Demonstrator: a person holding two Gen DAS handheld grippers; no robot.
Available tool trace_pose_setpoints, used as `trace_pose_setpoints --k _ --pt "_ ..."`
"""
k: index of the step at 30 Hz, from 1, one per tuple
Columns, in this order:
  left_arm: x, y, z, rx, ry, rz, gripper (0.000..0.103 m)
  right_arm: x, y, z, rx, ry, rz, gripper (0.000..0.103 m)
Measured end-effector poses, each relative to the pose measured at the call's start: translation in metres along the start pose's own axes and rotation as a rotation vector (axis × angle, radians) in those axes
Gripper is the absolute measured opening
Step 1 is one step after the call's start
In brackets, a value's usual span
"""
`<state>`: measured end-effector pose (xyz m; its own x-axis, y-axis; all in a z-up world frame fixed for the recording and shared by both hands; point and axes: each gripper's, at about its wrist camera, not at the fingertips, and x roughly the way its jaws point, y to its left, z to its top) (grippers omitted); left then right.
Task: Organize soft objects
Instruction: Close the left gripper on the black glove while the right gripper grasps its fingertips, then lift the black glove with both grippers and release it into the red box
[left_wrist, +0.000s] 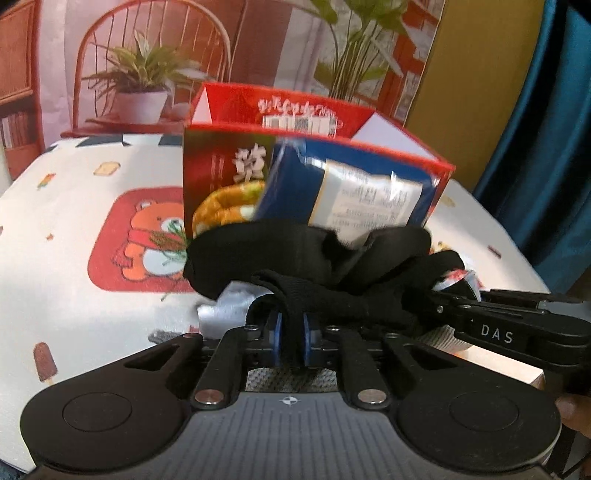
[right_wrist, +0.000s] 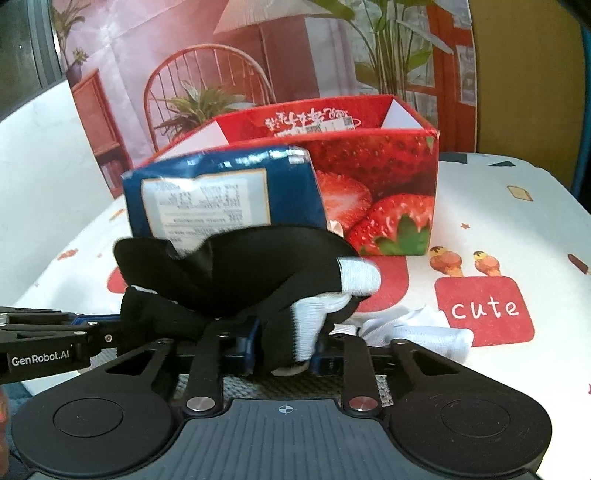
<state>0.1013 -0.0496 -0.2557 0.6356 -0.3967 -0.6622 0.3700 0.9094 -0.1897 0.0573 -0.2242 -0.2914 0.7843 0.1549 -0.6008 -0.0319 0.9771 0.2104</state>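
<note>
The left gripper (left_wrist: 293, 332) is pinching a strap-like fold of the black sock (left_wrist: 314, 258), which is bunching just ahead of its blue pads. The right gripper (right_wrist: 286, 343) is clamping the same sock's (right_wrist: 236, 266) white-edged end. Beyond it, a blue packet (right_wrist: 221, 192) is leaning against the red strawberry box (right_wrist: 388, 184) on the patterned tablecloth (right_wrist: 498, 229).

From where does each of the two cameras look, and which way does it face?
Left wrist: sits on the left hand-held gripper, facing forward and down at a black sock pinched in it; the right hand-held gripper enters from the right.
Right wrist: sits on the right hand-held gripper, shut on the same sock's black-and-white part; the left one enters from the left.
Shared: sock, red box, blue packet, tablecloth.
</note>
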Motion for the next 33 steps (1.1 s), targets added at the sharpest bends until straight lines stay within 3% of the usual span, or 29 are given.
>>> trace_pose_setpoints --k 10,19,27,33 --pt "-0.041 -0.005 0.014 0.008 -0.138 -0.016 0.012 -0.040 0.022 0.024 -0.059 -0.095 0.000 0.009" --pt "-0.075 -0.009 0.068 0.050 -0.279 -0.002 0.012 -0.069 0.042 0.080 -0.133 -0.200 0.013 0.009" --pt "-0.052 -0.007 0.132 0.042 -0.313 0.006 0.012 -0.045 0.039 0.145 -0.160 -0.231 0.020 0.009" --pt "-0.009 0.005 0.164 0.011 -0.242 0.005 0.012 0.002 0.023 0.177 -0.160 -0.183 0.000 0.009"
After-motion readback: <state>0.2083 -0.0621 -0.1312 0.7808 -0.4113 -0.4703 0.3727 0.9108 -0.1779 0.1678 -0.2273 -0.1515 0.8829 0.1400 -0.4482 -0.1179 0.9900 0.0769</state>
